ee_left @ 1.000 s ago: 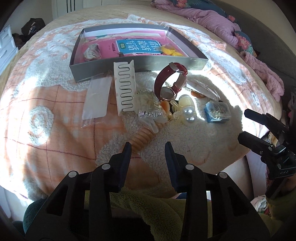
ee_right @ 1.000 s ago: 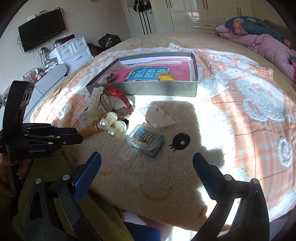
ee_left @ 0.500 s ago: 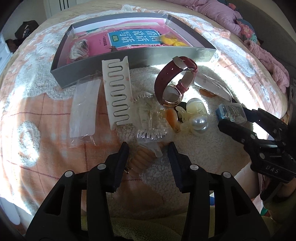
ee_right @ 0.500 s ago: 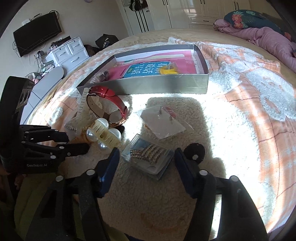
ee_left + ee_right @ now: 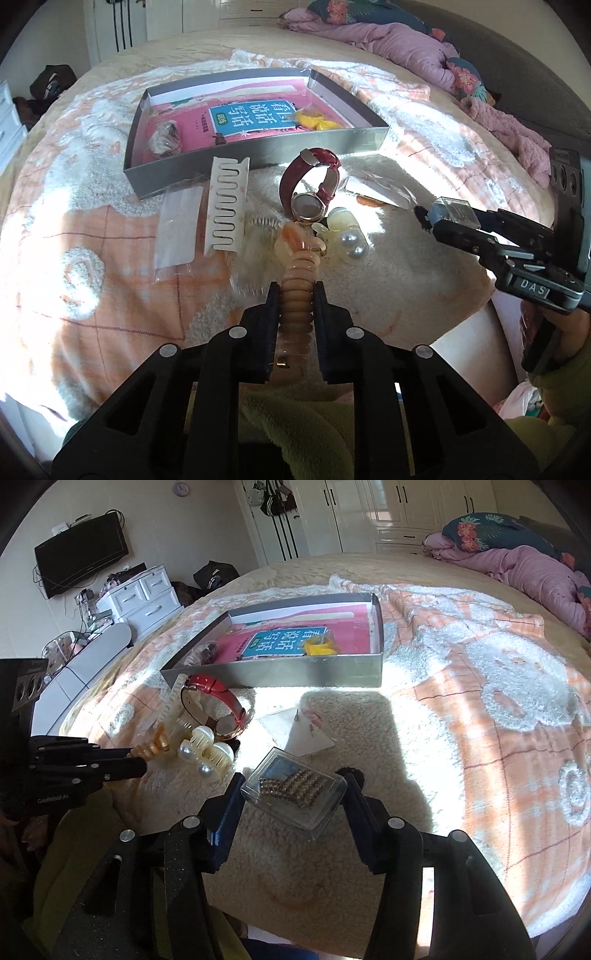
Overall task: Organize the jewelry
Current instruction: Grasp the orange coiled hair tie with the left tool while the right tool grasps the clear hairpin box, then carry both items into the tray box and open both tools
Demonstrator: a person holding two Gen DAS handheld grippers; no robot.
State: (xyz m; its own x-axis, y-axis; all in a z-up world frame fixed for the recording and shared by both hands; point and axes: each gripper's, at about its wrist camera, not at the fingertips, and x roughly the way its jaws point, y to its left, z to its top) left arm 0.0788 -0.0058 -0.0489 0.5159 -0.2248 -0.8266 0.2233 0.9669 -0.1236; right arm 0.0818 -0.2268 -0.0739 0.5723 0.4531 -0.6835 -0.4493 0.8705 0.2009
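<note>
Silver tray (image 5: 258, 157) holds a pink book (image 5: 243, 120); left tool (image 5: 295, 295) clamps an orange clip (image 5: 297, 291), right tool (image 5: 293, 790) grips a clear case (image 5: 293, 792) beside the watch (image 5: 218, 705).

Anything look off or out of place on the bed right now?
Mostly a loose heap: the red watch, pearl claw clip and white comb lie jumbled outside the silver tray. Nothing looks broken or spilled.

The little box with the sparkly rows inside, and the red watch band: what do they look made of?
The little box, pinched in the right gripper, looks like clear hard plastic: see-through walls with glossy edges. The rows inside glint like small stones or metal; too small to tell. The red watch band looks like glossy leather or imitation leather: smooth, shiny, holding a stiff loop.
</note>
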